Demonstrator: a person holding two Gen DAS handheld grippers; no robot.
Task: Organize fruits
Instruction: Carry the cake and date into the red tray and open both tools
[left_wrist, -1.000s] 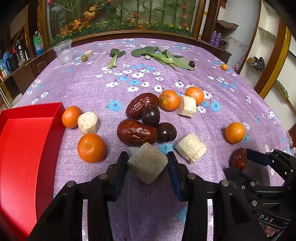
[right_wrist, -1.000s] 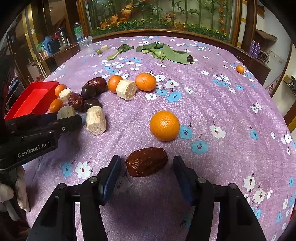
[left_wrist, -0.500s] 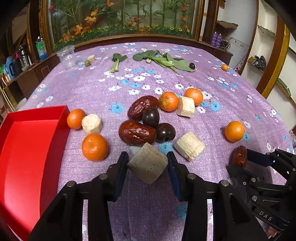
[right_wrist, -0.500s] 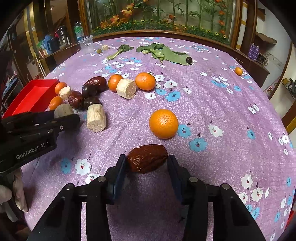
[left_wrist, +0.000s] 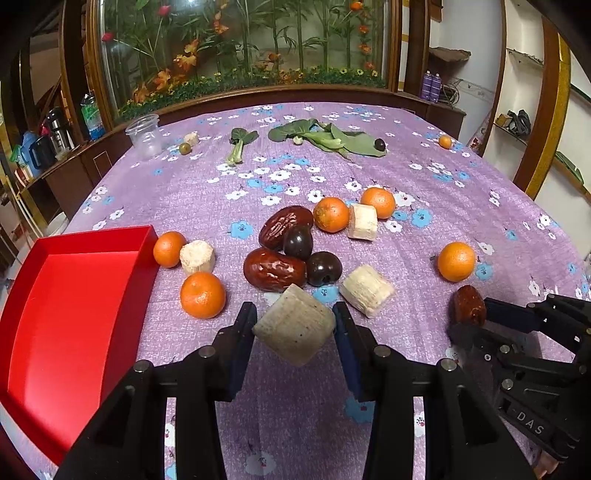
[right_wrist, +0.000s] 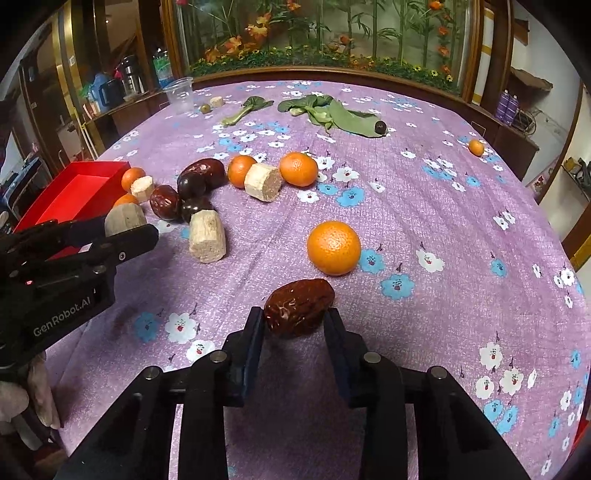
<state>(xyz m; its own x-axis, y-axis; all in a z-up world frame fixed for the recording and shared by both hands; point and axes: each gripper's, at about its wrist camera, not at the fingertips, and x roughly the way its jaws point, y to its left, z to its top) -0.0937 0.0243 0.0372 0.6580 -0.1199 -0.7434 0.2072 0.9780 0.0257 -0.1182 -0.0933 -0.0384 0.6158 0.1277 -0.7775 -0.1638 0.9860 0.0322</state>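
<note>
1. Your left tongs (left_wrist: 293, 325) are clamped on a pale cane chunk (left_wrist: 294, 328), held above the tabletop (left_wrist: 295, 184).
2. Your right tongs (right_wrist: 295, 325) are closing on a red date (right_wrist: 299, 308); pads touch both sides.
3. Red tray (left_wrist: 74, 295) sits left; oranges (left_wrist: 202, 295) and dates lie between.

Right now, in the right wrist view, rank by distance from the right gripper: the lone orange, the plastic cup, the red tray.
1. Lone orange, just beyond the right gripper.
2. Red tray, far left.
3. Plastic cup, at the far table edge.
</note>
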